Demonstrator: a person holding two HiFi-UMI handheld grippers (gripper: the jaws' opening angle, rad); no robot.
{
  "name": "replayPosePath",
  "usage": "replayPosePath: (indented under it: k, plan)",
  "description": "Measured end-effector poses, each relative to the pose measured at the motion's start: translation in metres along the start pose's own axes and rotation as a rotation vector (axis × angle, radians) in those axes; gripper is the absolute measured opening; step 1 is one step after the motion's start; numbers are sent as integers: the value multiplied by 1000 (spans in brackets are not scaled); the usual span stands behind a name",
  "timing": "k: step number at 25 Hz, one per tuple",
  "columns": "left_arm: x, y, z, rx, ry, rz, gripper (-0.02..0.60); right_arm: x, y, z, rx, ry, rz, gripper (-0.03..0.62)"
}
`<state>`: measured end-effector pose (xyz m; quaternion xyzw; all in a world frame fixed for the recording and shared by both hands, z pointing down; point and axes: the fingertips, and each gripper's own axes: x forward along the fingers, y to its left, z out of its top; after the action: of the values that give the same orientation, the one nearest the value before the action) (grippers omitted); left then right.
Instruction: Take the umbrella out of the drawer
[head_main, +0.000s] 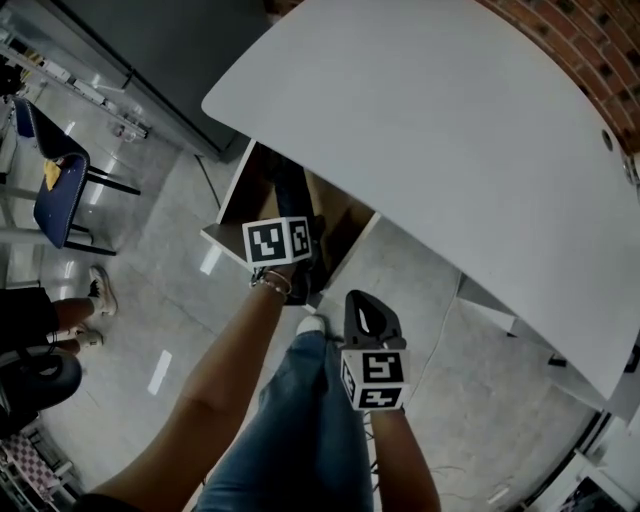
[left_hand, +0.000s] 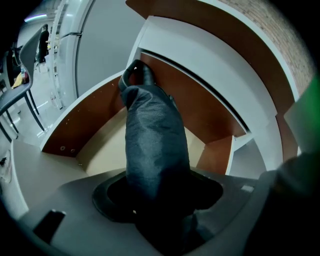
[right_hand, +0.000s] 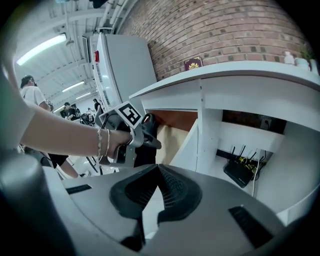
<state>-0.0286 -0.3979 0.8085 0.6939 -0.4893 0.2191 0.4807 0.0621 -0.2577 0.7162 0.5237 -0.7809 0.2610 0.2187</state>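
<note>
Head view: your left gripper (head_main: 297, 250) sits over the open drawer (head_main: 228, 232) under the desk (head_main: 450, 150), with the dark umbrella (head_main: 292, 190) reaching up from it.

Left gripper view: the jaws are clamped on the folded umbrella (left_hand: 152, 145), low on its sleeve, its looped end up by the drawer opening. That loop could snag on the desk edge, and the slick fabric could slide through the pads.

Right gripper view: your right gripper (right_hand: 159, 172) is closed, empty and held clear.

No words, numbers or brands can be read. The left hand-held gripper (left_hand: 157, 197) and the right hand-held gripper (right_hand: 150, 200) carry only black-and-white square markers, without lettering.
</note>
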Motion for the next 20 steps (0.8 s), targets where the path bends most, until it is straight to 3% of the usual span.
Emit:
replayPosePath:
  k: [9,16,20]
  plan:
    - [-50,-16,-4,-52,-53,-23,261,-43,4,-14,-35,0,7,-8]
    - [-103,-20,-9,-13,-40,17,261,-85,16,29,-130,-40,1,-8]
    - [-128,-22,-11,-39,-42,15,261,-102,16,56,-155,-66,-14,-8]
